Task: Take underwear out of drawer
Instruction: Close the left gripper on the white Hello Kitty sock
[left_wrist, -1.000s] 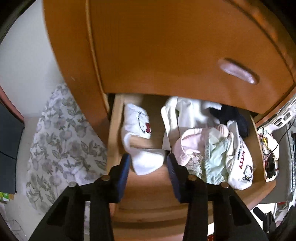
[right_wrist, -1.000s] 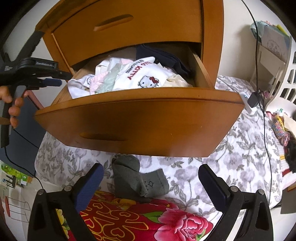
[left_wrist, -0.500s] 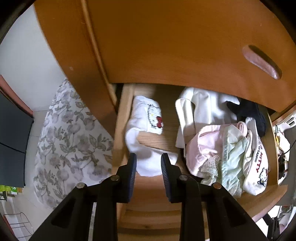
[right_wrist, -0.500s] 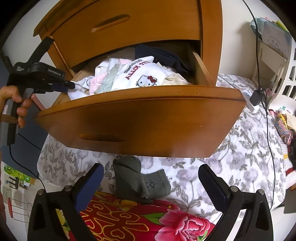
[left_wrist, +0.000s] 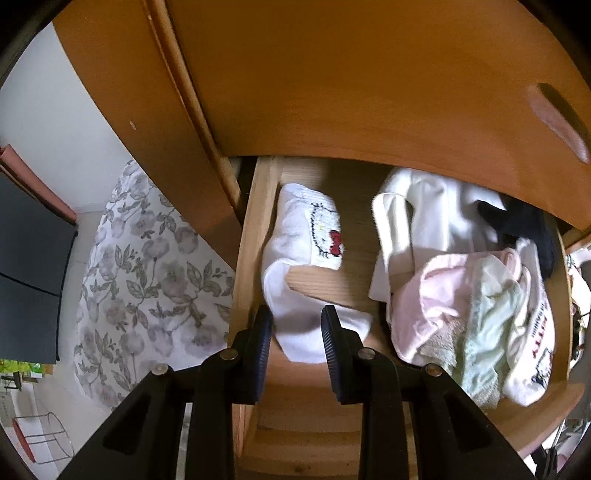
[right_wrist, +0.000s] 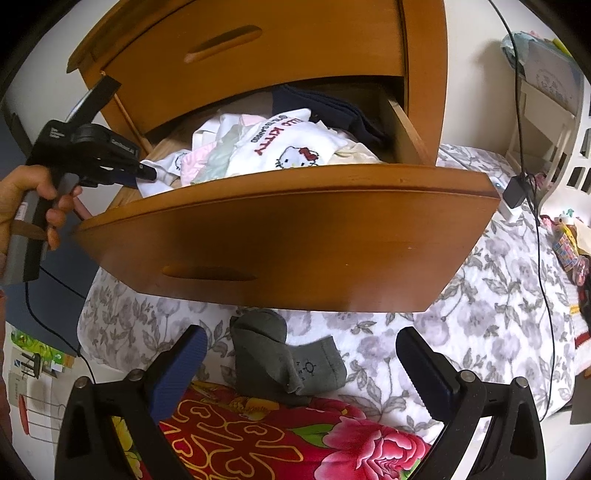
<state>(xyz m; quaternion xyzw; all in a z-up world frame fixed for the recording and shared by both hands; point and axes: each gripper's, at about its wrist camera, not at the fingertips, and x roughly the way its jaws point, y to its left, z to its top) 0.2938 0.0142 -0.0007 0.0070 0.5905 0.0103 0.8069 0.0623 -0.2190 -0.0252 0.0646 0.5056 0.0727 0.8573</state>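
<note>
Your left tool (left_wrist: 295, 325) points down into the open drawer (left_wrist: 255, 236), at its left end. Jaws are narrowed, with the toe end of a white piece with a cat face (left_wrist: 306, 258) between them. Pads sit right at the cloth's edges; I can't tell whether they actually press it. From the right wrist view your left hand (right_wrist: 26, 199) and that tool show at the drawer's left corner, but the tips are buried in cloth there, so no help on contact.

The white piece may be a sock, not underwear; the shape is hard to read. It lies along the left drawer wall, apart from the main pile.

The pile (left_wrist: 465, 295) fills the right part of the drawer: pink, pale green, white with red lettering, something dark (left_wrist: 532, 229) at the back. Items overlap, so edges and count are unclear. The closed drawer above (left_wrist: 369, 74) hides the rear of the open one.

Your right tool (right_wrist: 299, 365) is wide open, holding nothing, hanging over the flowered bed sheet (right_wrist: 480, 314) below the drawer front. A grey sock (right_wrist: 284, 362) lies between its fingers on the sheet, untouched. A red flowered cloth (right_wrist: 258, 435) is cut off by the bottom of the frame.
</note>
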